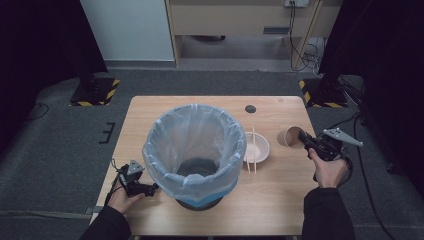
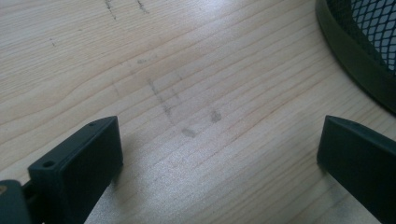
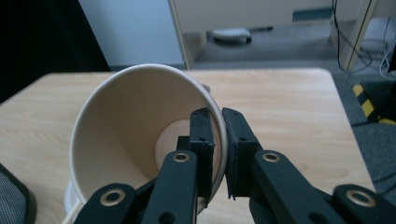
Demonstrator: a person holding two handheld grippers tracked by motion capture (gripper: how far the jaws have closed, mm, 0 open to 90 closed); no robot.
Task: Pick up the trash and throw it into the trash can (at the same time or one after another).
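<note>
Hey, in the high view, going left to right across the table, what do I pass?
Left gripper → mesh bin lined with a blue plastic bag → white bowl with chopsticks lying across it → brown paper cup → right gripper, pinching the cup's rim.

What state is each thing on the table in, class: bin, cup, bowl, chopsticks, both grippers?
Bin: upright, bag-lined, looks empty.
Paper cup: tipped, empty, wall pinched.
Bowl: upright on table.
Chopsticks: lying across bowl.
Right gripper: shut on cup.
Left gripper: open, nothing between.
</note>
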